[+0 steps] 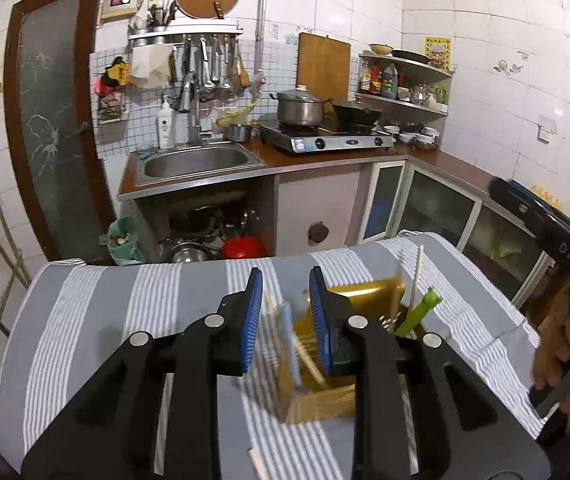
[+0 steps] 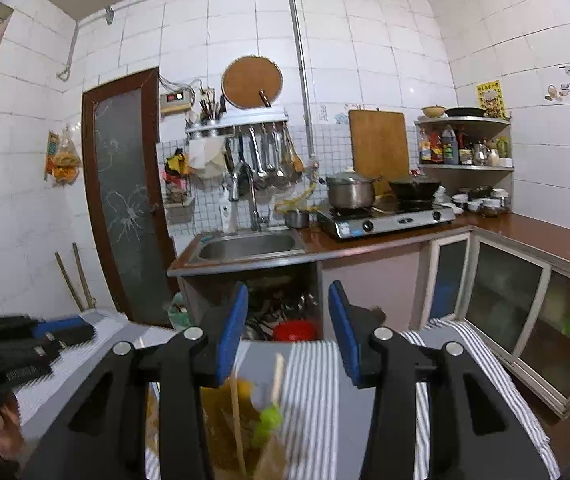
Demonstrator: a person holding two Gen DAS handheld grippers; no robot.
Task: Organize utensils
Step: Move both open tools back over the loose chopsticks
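1. Left hand-held gripper (image 1: pixel 286 312): blue pads spread a little, not pressing anything; blurred chopsticks (image 1: pixel 305 354) and a pale flat utensil sit in the gap, apparently loose.
2. Gold holder (image 1: pixel 365 294) on the striped table (image 1: pixel 165 292), at 1 o'clock from the left hand-held gripper; it holds thin sticks, a pale chopstick (image 1: pixel 417 276) standing up, and a green-handled utensil (image 1: pixel 421 312) leaning at 3 o'clock.
3. Clear box edge below the holder, contents blurred.
4. Right hand-held gripper (image 2: pixel 288 324): pads spread wide, nothing between them; holder contents below at 6 o'clock, green utensil (image 2: pixel 269 420) and sticks (image 2: pixel 277 376), blurred.
5. Person's hand (image 1: pixel 565 352) at 3 o'clock in the left view.
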